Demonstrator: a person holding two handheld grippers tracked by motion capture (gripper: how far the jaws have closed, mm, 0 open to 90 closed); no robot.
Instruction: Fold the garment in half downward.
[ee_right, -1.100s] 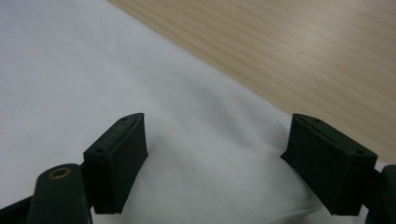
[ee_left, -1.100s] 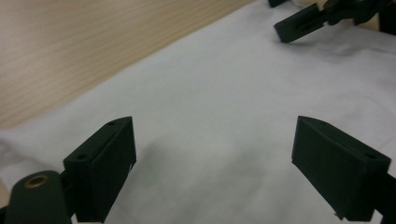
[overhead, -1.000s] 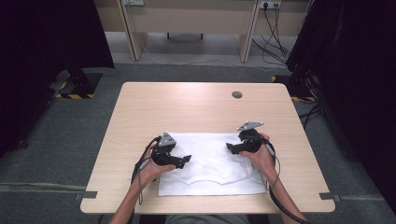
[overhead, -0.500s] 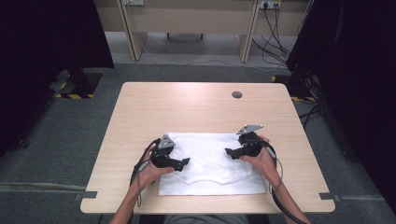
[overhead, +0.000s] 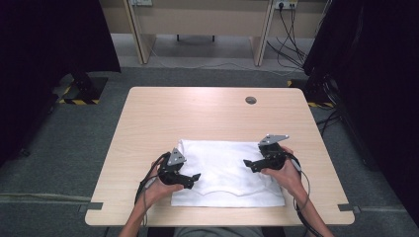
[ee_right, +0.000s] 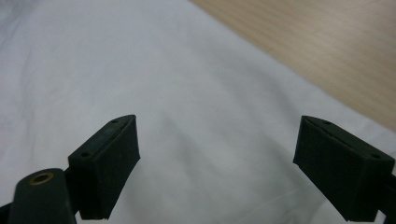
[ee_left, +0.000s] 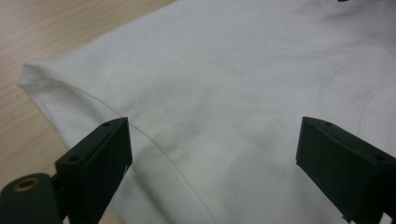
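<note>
A folded white garment (overhead: 225,173) lies flat on the near half of the wooden table (overhead: 207,113). My left gripper (overhead: 193,178) hovers over its left part, jaws wide apart and empty; in the left gripper view (ee_left: 212,154) the cloth (ee_left: 224,84) with a stitched hem and a folded corner lies below the jaws. My right gripper (overhead: 248,164) is over the garment's right part, also open and empty; the right gripper view (ee_right: 215,158) has smooth white fabric (ee_right: 154,70) under it and the table (ee_right: 327,42) beyond the cloth's edge.
A round cable hole (overhead: 251,100) sits in the table's far right part. Bare wood surrounds the garment on the far side. Dark curtains, desk legs and cables stand on the floor beyond the table.
Both grippers have slid slightly toward me over the garment, the left a little more than the right. Their jaws stay open.
</note>
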